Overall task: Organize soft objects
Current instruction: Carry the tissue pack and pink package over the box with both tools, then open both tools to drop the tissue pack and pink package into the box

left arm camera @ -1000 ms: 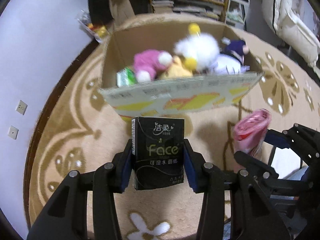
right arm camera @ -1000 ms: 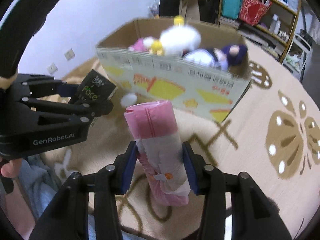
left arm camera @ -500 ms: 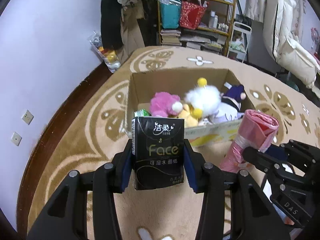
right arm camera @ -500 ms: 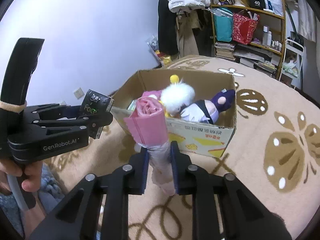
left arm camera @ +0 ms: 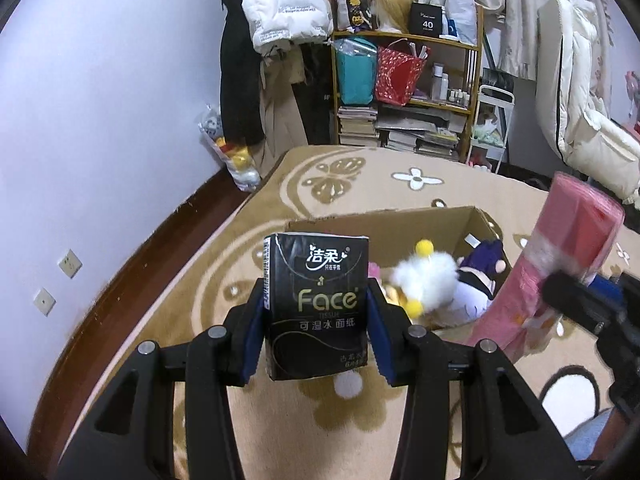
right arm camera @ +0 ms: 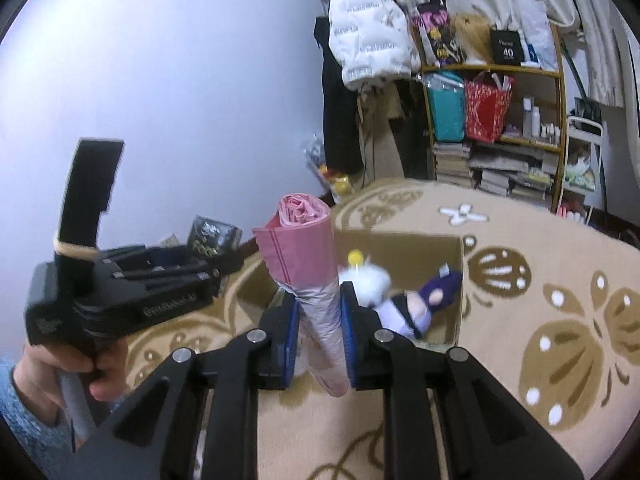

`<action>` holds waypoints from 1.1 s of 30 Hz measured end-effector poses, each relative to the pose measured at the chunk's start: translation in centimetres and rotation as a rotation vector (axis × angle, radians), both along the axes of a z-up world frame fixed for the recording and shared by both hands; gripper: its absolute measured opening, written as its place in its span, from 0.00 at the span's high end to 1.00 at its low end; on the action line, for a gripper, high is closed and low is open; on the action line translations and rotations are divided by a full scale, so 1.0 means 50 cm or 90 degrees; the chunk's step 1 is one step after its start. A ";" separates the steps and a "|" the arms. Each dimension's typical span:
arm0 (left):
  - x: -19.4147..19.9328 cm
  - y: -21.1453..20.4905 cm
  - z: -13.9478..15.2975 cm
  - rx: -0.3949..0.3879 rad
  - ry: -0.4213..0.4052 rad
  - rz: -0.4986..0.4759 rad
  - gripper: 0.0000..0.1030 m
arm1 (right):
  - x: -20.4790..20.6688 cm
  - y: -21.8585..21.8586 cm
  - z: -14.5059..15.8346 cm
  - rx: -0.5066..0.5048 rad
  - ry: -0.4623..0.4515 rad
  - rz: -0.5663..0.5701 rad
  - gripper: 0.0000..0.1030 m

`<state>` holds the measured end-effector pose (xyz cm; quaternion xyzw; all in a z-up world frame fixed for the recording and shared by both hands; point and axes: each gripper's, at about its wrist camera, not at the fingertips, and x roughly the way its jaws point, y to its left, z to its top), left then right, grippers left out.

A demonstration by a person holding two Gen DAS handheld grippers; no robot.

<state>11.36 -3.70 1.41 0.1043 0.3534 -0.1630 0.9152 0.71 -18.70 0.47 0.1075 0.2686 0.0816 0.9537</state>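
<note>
While the left hand-held gripper (left arm camera: 316, 312) clamps the tissue pack (left arm camera: 318, 304), the right hand-held gripper (right arm camera: 319, 328) pinches the pink roll (right arm camera: 308, 264).

soft, glossy and matt surfaces

glossy black plastic wrap on the tissue pack (left arm camera: 317, 304); thin, creased pink plastic on the bag roll (right arm camera: 308, 276); matt brown cardboard box (right arm camera: 416, 246); fluffy white plush toy (left arm camera: 426, 280); low-pile woven carpet (right arm camera: 540, 300).

Right gripper (right arm camera: 319, 328) clamped on pink bag roll (right arm camera: 308, 272) — cardboard box (right arm camera: 452, 280) at one o'clock, left gripper (right arm camera: 224, 256) at nine.
</note>
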 end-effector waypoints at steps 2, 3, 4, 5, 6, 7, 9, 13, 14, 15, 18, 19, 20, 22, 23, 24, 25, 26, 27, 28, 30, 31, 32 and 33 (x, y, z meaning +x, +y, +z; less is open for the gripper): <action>0.006 -0.006 -0.003 0.004 -0.004 -0.001 0.57 | 0.009 -0.004 0.010 -0.002 -0.015 -0.003 0.81; 0.009 -0.009 -0.006 0.007 -0.007 -0.001 0.57 | 0.013 -0.005 0.015 -0.002 -0.024 -0.003 0.81; 0.011 -0.011 -0.007 0.009 -0.009 0.000 0.57 | 0.017 -0.007 0.020 -0.004 -0.030 -0.004 0.81; 0.015 -0.013 -0.011 0.011 -0.010 0.003 0.57 | 0.021 -0.008 0.024 -0.004 -0.035 -0.007 0.81; 0.019 -0.013 -0.014 0.011 -0.010 0.006 0.57 | 0.026 -0.010 0.026 -0.003 -0.038 -0.008 0.81; 0.026 -0.012 -0.017 0.008 -0.010 0.013 0.57 | 0.032 -0.014 0.028 0.003 -0.043 -0.009 0.81; 0.038 -0.008 -0.021 -0.002 -0.004 0.021 0.57 | 0.043 -0.022 0.027 0.018 -0.049 -0.008 0.81; 0.058 -0.009 -0.037 0.002 0.005 0.027 0.57 | 0.071 -0.022 0.021 0.023 -0.046 -0.002 0.81; 0.062 -0.012 -0.042 0.008 0.004 0.028 0.57 | 0.079 -0.021 0.017 0.024 -0.043 -0.001 0.81; 0.065 -0.013 -0.045 0.010 0.001 0.029 0.57 | 0.089 -0.021 0.013 0.030 -0.039 0.003 0.81; 0.075 -0.016 -0.055 0.004 0.000 0.036 0.57 | 0.106 -0.024 0.000 0.049 -0.031 0.008 0.81; 0.076 -0.016 -0.058 0.000 0.001 0.037 0.57 | 0.112 -0.025 -0.007 0.049 -0.028 0.005 0.81; 0.080 -0.017 -0.062 -0.007 0.003 0.039 0.57 | 0.116 -0.025 -0.013 0.046 -0.024 0.001 0.81; 0.087 -0.016 -0.072 -0.013 0.012 0.044 0.57 | 0.127 -0.030 -0.028 0.043 -0.010 -0.011 0.81; 0.091 -0.016 -0.078 -0.017 0.016 0.046 0.57 | 0.135 -0.036 -0.040 0.047 0.003 -0.018 0.81; 0.095 -0.016 -0.085 -0.019 0.021 0.048 0.57 | 0.137 -0.041 -0.045 0.051 0.006 -0.025 0.81; 0.100 -0.016 -0.090 -0.019 0.026 0.050 0.57 | 0.140 -0.049 -0.053 0.058 0.011 -0.031 0.81; 0.103 -0.017 -0.094 -0.017 0.030 0.051 0.57 | 0.144 -0.058 -0.061 0.066 0.020 -0.035 0.81; 0.106 -0.019 -0.100 -0.015 0.032 0.050 0.57 | 0.148 -0.065 -0.067 0.068 0.028 -0.042 0.81; 0.107 -0.020 -0.102 -0.012 0.033 0.050 0.57 | 0.150 -0.071 -0.071 0.067 0.033 -0.048 0.81; 0.108 -0.025 -0.108 -0.002 0.034 0.049 0.56 | 0.156 -0.080 -0.083 0.070 0.052 -0.053 0.81; 0.110 -0.027 -0.109 0.000 0.035 0.049 0.55 | 0.159 -0.083 -0.088 0.071 0.058 -0.056 0.80; 0.111 -0.028 -0.111 0.003 0.036 0.051 0.54 | 0.158 -0.084 -0.093 0.071 0.063 -0.057 0.80; 0.110 -0.029 -0.112 0.005 0.036 0.052 0.53 | 0.159 -0.083 -0.096 0.070 0.067 -0.057 0.80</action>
